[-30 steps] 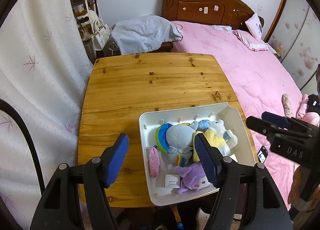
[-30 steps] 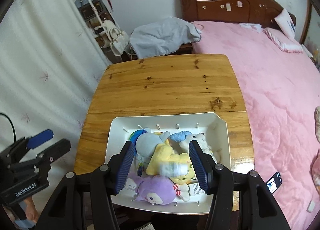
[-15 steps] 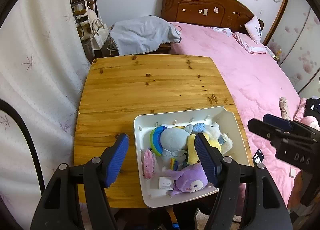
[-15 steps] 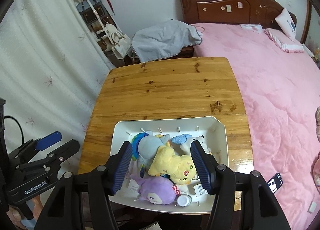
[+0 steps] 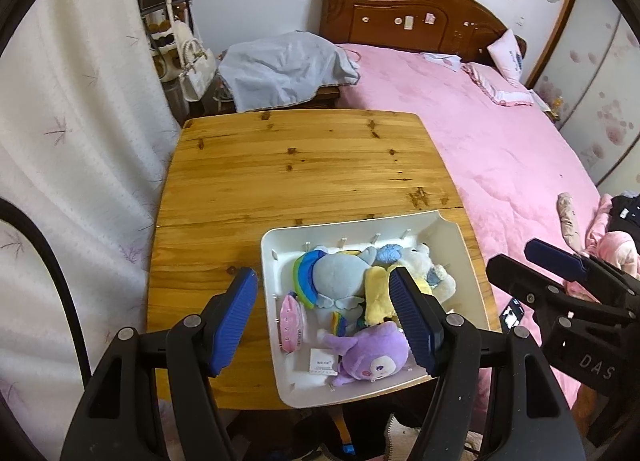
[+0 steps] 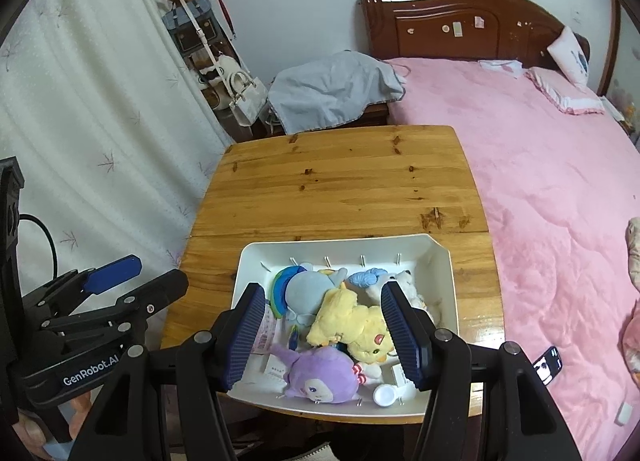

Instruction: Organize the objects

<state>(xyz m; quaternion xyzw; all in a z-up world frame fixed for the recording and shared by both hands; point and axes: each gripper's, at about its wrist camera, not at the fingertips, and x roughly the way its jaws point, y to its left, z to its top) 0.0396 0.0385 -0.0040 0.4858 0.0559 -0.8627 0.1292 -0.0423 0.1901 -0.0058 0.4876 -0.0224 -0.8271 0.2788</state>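
White tray (image 6: 448, 293) of plush toys sits partly hidden behind both spread, empty tools.

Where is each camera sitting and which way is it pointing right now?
Left wrist: rides the left gripper, above the table's near edge, looking down and forward at the white tray; the right gripper shows at right.
Right wrist: rides the right gripper, same direction; the left gripper shows at left.
Shared: tray, purple plush, wooden table, pink bed.
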